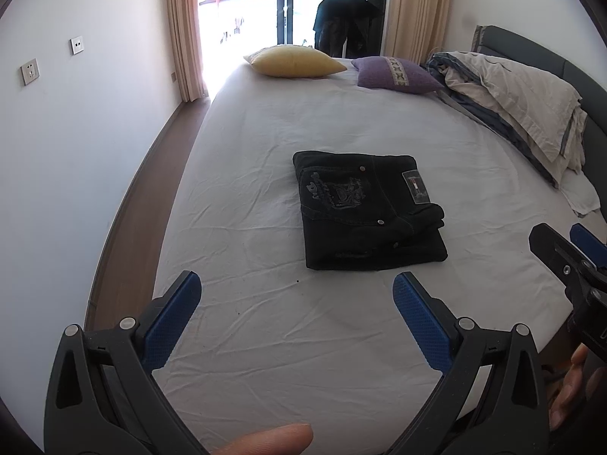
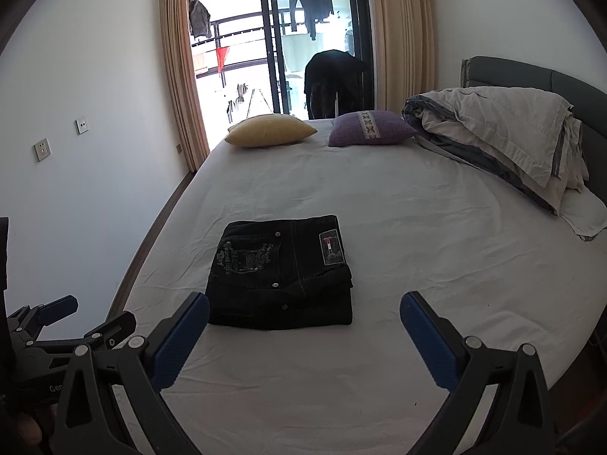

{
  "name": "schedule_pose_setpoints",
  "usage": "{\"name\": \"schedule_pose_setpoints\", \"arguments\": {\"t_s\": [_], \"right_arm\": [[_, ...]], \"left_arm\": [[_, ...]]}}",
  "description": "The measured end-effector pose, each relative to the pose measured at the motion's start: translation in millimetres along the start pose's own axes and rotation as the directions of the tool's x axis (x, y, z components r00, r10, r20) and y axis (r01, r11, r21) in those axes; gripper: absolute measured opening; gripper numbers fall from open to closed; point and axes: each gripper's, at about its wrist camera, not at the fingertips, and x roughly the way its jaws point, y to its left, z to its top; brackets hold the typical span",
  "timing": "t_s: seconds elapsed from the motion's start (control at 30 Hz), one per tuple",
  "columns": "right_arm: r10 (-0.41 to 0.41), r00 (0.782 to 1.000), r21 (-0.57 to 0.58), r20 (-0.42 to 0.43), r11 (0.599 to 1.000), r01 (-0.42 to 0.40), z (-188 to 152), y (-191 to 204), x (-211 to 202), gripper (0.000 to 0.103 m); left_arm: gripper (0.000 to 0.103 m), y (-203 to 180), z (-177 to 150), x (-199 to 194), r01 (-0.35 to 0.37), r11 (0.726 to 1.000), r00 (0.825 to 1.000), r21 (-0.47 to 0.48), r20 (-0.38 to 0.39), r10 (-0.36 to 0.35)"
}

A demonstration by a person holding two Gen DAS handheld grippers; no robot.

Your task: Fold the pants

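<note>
Two matte black plastic grippers are seen, the left gripper [image 1: 297,295] and the right gripper [image 2: 304,316], each fitted with blue dimpled finger pads [image 1: 421,318] (silver pivot screws included). Bare skin of a fingertip [image 1: 265,440] is visible.

Wide bed [image 1: 265,341], covered by a white, lightly wrinkled sheet [image 2: 417,250]. Near its middle, lying flat on the sheet: black pants [image 1: 364,212], folded into a compact rectangle, embroidered back pocket and sewn patch facing up. Along the far edge, by the glass door: a yellow pillow [image 1: 292,61] and, just beside it to the right, a purple pillow [image 1: 396,75] with a pale patterned band. On the right side, against the grey headboard [image 2: 531,76]: a bundled beige-and-grey duvet [image 2: 500,136], resting partly over a white pillow [image 2: 584,212]. Well apart from the pants, all of these.
</note>
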Motion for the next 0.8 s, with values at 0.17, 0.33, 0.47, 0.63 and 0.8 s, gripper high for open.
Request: {"name": "schedule_pose_setpoints", "arguments": {"t_s": [0.17, 0.33, 0.47, 0.63, 0.8], "right_arm": [[0.001, 1.0, -0.002, -0.008, 1.0, -0.001, -1.9, 0.5, 1.3, 0.103], [0.0, 1.0, 0.0, -0.012, 1.0, 0.0, -1.9, -0.5, 2.1, 0.103], [-0.001, 1.0, 0.001, -0.02, 1.0, 0.001, -2.5, -1.1, 4.2, 0.103], [-0.001, 1.0, 0.002, -0.023, 1.0, 0.001, -2.7, -1.5, 5.2, 0.103], [-0.002, 1.0, 0.002, -0.027, 1.0, 0.003, -3.3, -1.6, 6.7, 0.103]], "left_arm": [[0.103, 0.5, 0.1, 0.8, 0.0, 1.0, 1.0, 0.0, 0.0, 0.0], [0.103, 0.3, -0.1, 1.6, -0.001, 1.0, 1.0, -0.001, -0.002, 0.001], [0.103, 0.3, -0.1, 1.8, 0.0, 1.0, 1.0, 0.0, -0.003, 0.0], [0.103, 0.3, -0.2, 1.6, -0.001, 1.0, 1.0, -0.001, -0.003, 0.001], [0.103, 0.5, -0.1, 1.8, 0.0, 1.0, 1.0, -0.001, -0.003, 0.0]]}}
